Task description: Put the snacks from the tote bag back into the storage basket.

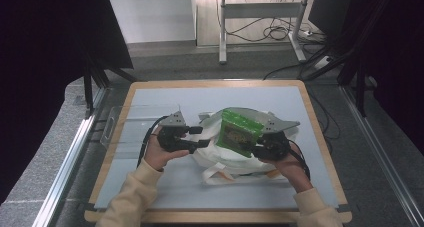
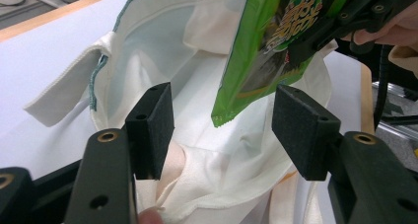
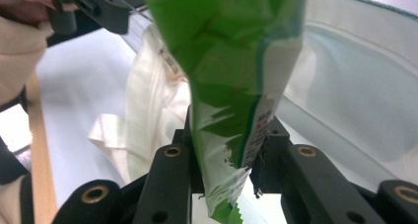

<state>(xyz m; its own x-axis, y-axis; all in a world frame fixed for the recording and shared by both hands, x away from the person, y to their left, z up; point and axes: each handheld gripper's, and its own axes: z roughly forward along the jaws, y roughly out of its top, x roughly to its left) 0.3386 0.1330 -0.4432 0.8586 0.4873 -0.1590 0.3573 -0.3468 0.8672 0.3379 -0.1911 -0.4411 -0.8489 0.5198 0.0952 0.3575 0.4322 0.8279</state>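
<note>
A green snack packet (image 1: 239, 132) hangs over the mouth of a white cloth tote bag (image 1: 220, 162) lying on the table. My right gripper (image 1: 252, 148) is shut on the packet's lower edge; in the right gripper view the packet (image 3: 231, 61) rises from between the jaws of the right gripper (image 3: 229, 160). My left gripper (image 1: 200, 137) stands open at the bag's left rim. In the left gripper view the left gripper (image 2: 224, 130) has its pads wide apart over the bag's open inside (image 2: 162, 46), and the packet (image 2: 268, 46) hangs just beyond them.
A clear plastic tray (image 1: 117, 124) lies at the table's left side. The grey mat (image 1: 200, 94) has a wooden border (image 1: 312, 117). Beyond the table stand a desk frame (image 1: 222, 32) and floor cables (image 1: 270, 32).
</note>
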